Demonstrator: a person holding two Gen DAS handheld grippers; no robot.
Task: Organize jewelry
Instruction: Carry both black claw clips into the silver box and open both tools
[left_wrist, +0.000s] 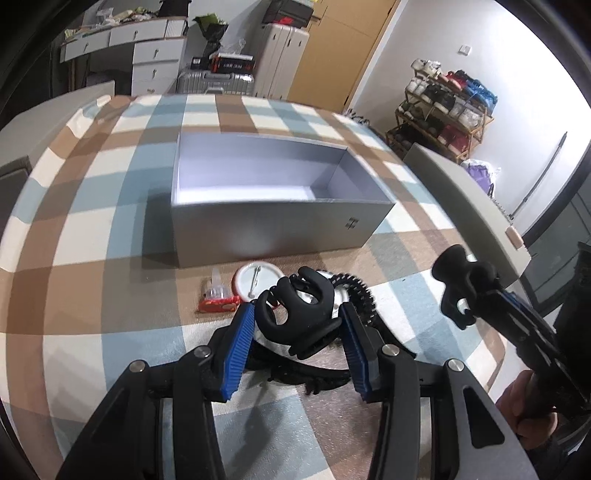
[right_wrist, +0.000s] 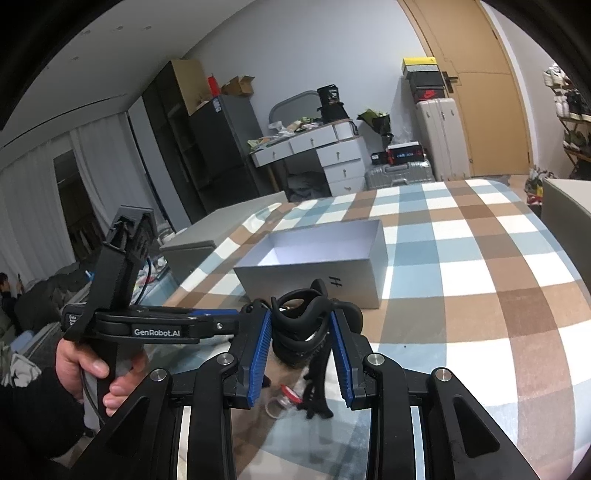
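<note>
A black hair claw (left_wrist: 295, 314) is gripped by each gripper's fingers, held clear of the bed for transfer into the grey box (left_wrist: 273, 225).

Matte black plastic hair claw (left_wrist: 295, 314), ribbed blue rubbery-looking pads (left_wrist: 236, 354) on the gripper fingers, smooth matte grey cardboard box (left_wrist: 266, 229), soft checked cloth tablecloth (left_wrist: 92, 229) underneath.

The toothed black piece (left_wrist: 360, 295) is half covered by a black hair claw (left_wrist: 295, 314). The dangling black piece (right_wrist: 316, 384) is blurred. The box floor (left_wrist: 243, 192) is partly hidden by its front wall.
</note>
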